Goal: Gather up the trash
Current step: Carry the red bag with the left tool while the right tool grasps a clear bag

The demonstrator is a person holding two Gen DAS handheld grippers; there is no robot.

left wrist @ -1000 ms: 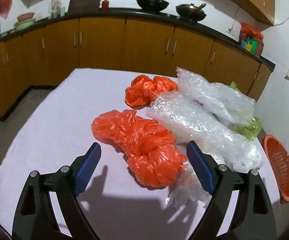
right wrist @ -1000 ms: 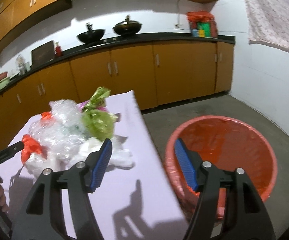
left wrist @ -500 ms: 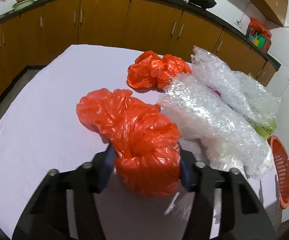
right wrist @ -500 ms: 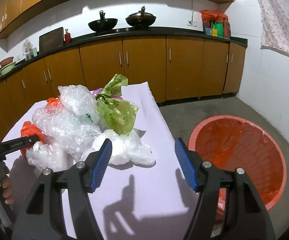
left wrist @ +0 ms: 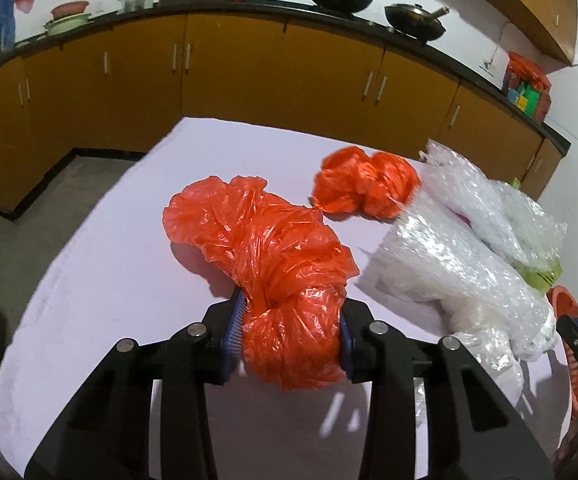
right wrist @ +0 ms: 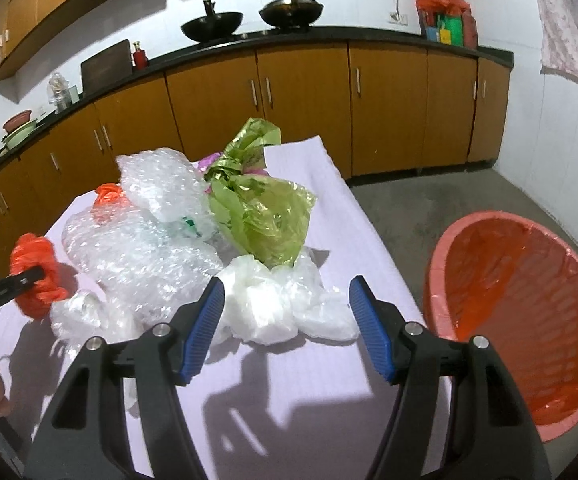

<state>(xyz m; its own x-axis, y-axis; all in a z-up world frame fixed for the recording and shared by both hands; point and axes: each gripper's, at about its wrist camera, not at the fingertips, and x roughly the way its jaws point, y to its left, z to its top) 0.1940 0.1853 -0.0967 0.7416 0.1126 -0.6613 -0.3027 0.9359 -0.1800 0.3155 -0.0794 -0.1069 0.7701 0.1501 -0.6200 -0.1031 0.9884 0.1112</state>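
Crumpled, glossy orange plastic bag (left wrist: pixel 285 280) bulges, pinched in left gripper (left wrist: pixel 291 330).

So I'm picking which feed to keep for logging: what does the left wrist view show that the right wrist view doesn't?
Only the left wrist view shows the left gripper head-on: its jaws, which have just been closing, squeeze the near orange bag.

Only the right wrist view shows the open right gripper short of the white bag, the whole green bag, and inside the bin.

Both show the bubble wrap, far orange bag, table and woks.
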